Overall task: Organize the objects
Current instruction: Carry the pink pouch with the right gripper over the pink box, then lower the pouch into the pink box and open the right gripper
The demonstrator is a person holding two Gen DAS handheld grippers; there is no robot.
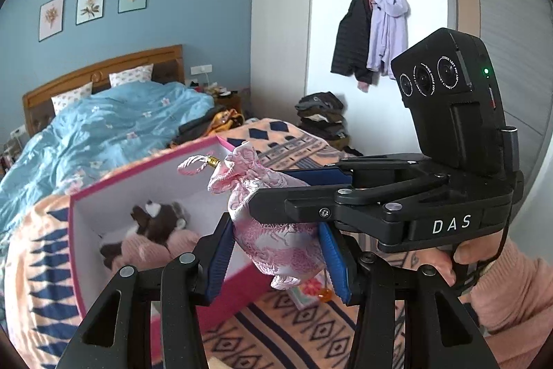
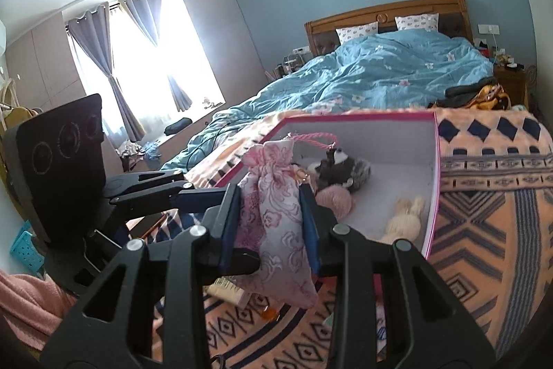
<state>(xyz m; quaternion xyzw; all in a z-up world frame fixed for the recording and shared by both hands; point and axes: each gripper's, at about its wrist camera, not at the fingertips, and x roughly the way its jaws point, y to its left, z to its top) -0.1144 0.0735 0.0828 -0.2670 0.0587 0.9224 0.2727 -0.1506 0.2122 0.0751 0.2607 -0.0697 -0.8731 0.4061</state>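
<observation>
A pink-and-white brocade drawstring pouch [image 1: 276, 248] [image 2: 273, 196] hangs in the air, held by both grippers at once. My left gripper [image 1: 276, 255] [image 2: 240, 227] is shut on its lower body, blue pads pressing on either side. My right gripper [image 1: 268, 192] [image 2: 271, 223] comes in from the right in the left wrist view and is shut on the pouch below its tied neck. Just behind the pouch stands an open pink box [image 1: 145, 168] [image 2: 363, 117] with a white inside. In it lie a brown-and-white plush toy [image 1: 159, 217] [image 2: 342, 168], a pink woolly item [image 2: 335, 199] and a cream plush [image 2: 404, 217].
The box stands on a peach-and-navy patterned blanket [image 1: 297, 334] [image 2: 484, 196] at the bed's foot; a blue duvet [image 1: 114, 120] lies beyond. Small items, one an orange bead [image 1: 325, 294], lie under the pouch. A hand in a pink sleeve [image 1: 501, 286] holds the right gripper. Folded clothes [image 1: 321, 116] are stacked by the wall.
</observation>
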